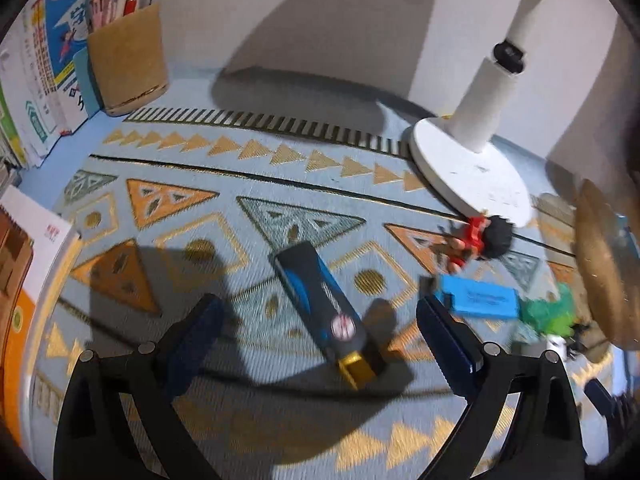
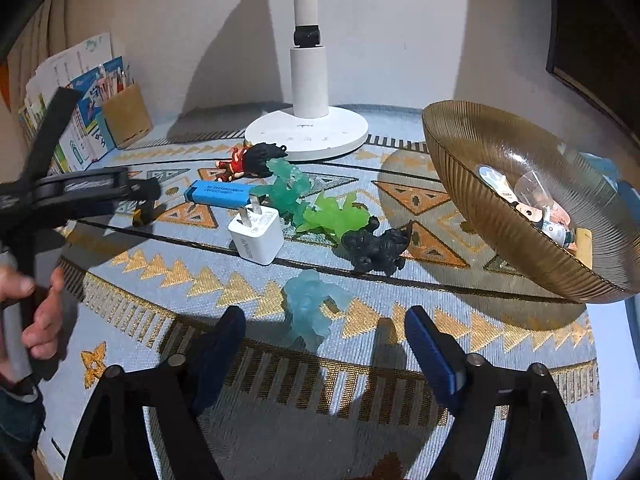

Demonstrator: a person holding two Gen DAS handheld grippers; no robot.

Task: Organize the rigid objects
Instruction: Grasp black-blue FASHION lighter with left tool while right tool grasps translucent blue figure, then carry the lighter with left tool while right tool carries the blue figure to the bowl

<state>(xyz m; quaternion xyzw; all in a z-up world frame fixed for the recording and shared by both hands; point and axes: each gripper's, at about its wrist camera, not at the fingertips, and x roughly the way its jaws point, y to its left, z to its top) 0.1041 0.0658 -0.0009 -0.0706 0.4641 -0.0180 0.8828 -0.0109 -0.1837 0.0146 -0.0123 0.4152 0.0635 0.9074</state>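
Note:
My left gripper [image 1: 320, 312] is open, its fingers either side of a black and blue lighter with a gold end [image 1: 326, 308] that lies on the patterned cloth. My right gripper [image 2: 324, 332] is open and empty, just in front of a pale blue translucent figure [image 2: 310, 310]. Beyond it lie a white charger plug [image 2: 258, 236], a blue lighter [image 2: 220, 194], a black figure [image 2: 378, 246], two green figures [image 2: 336, 214], and a red doll with black hair [image 2: 250, 160]. The ribbed amber bowl [image 2: 480, 184] at right holds several small items.
A white lamp base [image 2: 308, 136] stands at the back centre. A brown pen holder [image 1: 128, 60] and books [image 1: 36, 80] stand at the back left. In the right wrist view the left gripper [image 2: 80, 196] and the hand holding it are at the left.

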